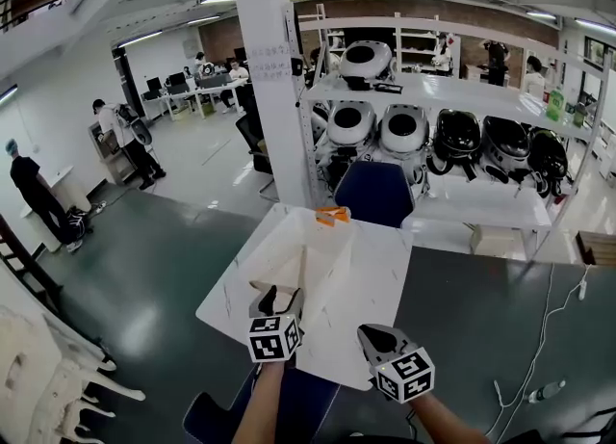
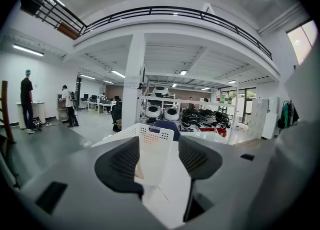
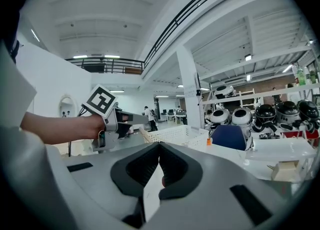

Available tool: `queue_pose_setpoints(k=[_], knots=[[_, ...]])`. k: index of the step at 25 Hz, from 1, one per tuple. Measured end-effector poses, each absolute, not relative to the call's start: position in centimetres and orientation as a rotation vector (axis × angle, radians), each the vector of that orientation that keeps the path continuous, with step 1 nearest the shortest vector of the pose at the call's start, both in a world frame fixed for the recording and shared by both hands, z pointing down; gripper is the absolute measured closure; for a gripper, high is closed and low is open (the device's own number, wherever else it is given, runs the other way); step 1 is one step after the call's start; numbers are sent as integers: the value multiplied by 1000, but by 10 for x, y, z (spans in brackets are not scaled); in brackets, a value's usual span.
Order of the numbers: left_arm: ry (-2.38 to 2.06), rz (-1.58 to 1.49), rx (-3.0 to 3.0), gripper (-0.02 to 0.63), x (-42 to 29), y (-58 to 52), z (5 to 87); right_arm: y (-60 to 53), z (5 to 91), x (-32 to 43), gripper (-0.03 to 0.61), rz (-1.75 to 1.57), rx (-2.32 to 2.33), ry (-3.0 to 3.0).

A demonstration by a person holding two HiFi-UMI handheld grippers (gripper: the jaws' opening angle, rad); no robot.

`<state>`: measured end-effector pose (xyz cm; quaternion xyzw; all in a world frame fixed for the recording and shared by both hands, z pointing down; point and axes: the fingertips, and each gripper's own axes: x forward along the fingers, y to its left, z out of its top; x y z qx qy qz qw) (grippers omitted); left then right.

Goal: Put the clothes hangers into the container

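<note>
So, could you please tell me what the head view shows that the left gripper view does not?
Only the head view shows the right gripper beside the left gripper, and small orange items at the far edge of the table. Only the left gripper view shows that the left tongs stand apart, with the perforated wall of the white basket just ahead between them, plus a balcony railing overhead. Both show the basket, the blue chair and the white pillar.
</note>
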<state>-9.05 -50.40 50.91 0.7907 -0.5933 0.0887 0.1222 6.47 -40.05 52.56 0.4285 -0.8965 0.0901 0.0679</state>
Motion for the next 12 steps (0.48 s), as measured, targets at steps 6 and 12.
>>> queue_pose_setpoints(k=[6,12], knots=[[-1710,256,2316,450,-90,-478,512,-399,524,65,560,273,1286,-2716],[-1709,233,2321,538,-95,-449,507,-389,519,53,560,267,1253,-2733]])
